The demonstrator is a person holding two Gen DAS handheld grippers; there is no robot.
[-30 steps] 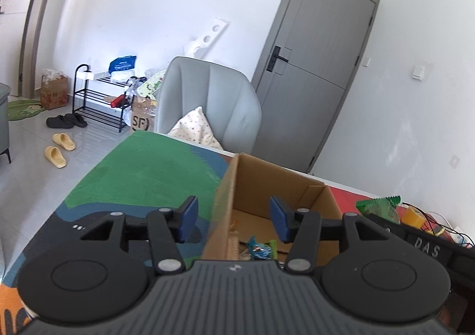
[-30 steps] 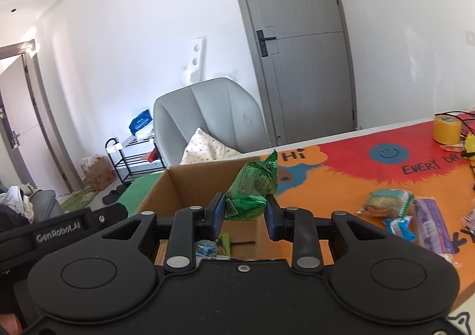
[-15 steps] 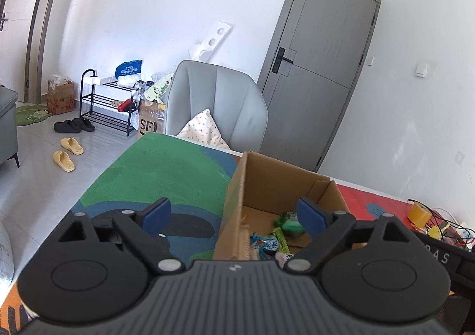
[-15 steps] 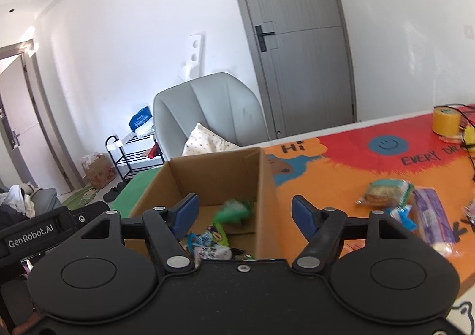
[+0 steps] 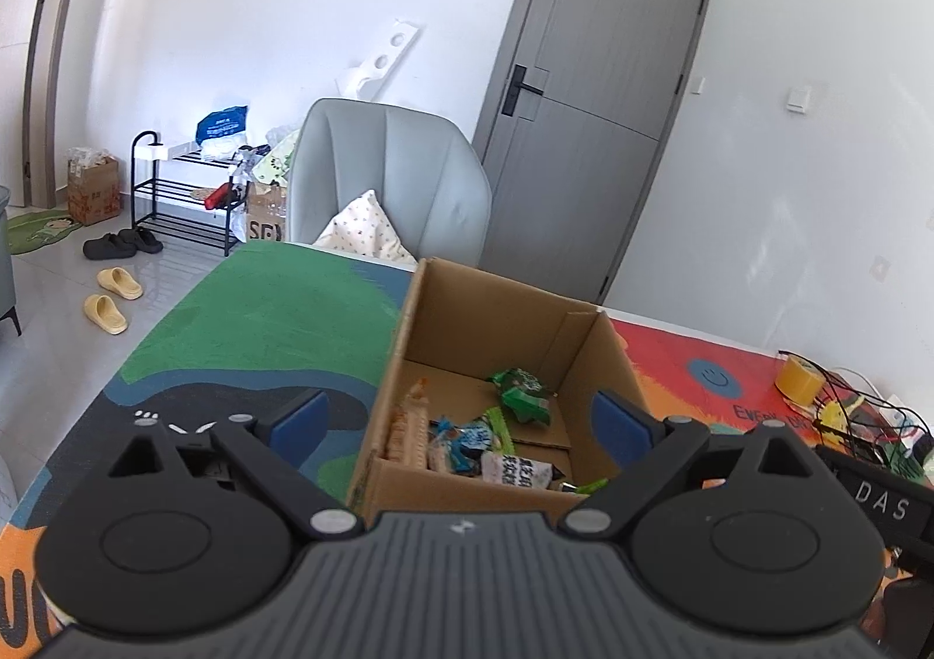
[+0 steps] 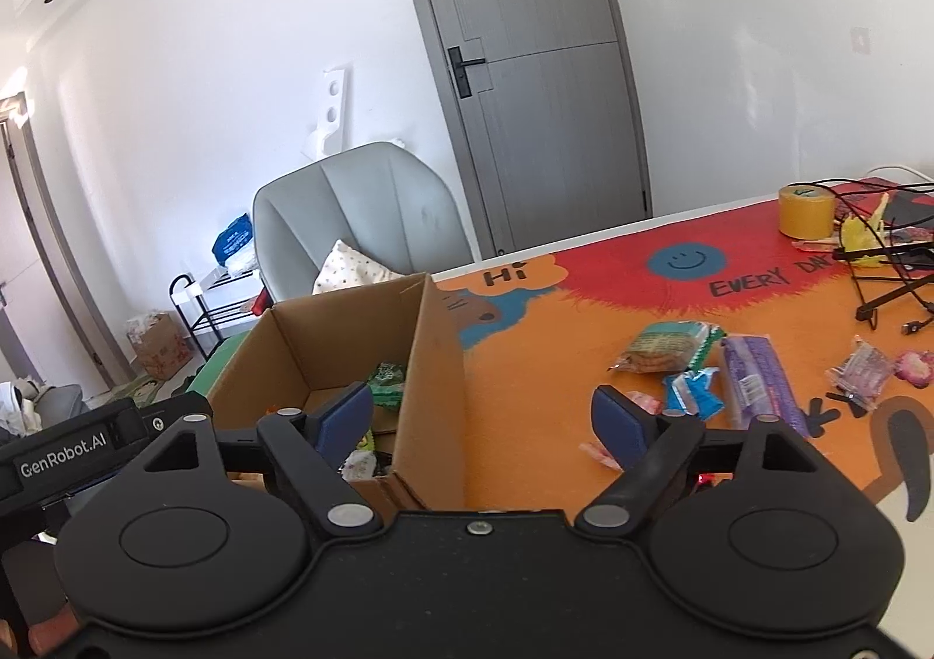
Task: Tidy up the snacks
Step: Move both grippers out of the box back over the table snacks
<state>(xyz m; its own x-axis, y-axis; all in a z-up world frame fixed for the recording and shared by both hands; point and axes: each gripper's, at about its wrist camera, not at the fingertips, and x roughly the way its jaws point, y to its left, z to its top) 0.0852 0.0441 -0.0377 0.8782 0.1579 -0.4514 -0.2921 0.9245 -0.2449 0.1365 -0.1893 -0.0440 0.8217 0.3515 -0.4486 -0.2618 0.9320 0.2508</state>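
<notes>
We work at a table under a bright painted mat [image 6: 560, 402], a grey door and chair behind. The open brown cardboard box [image 5: 584, 349] sits at the near left, the crinkled green snack packet [image 5: 519, 387] lying inside among other wrappers. Both the left gripper [image 5: 461, 419] and the right gripper [image 6: 484, 419] have just been opening; their jaws stand apart, nothing between them. The remaining snacks, a purple wrapped bar [image 6: 756, 382] among them, lie right of the box, nearer the right gripper, its long axis running near to far, though fisheye bending may mislead us.
</notes>
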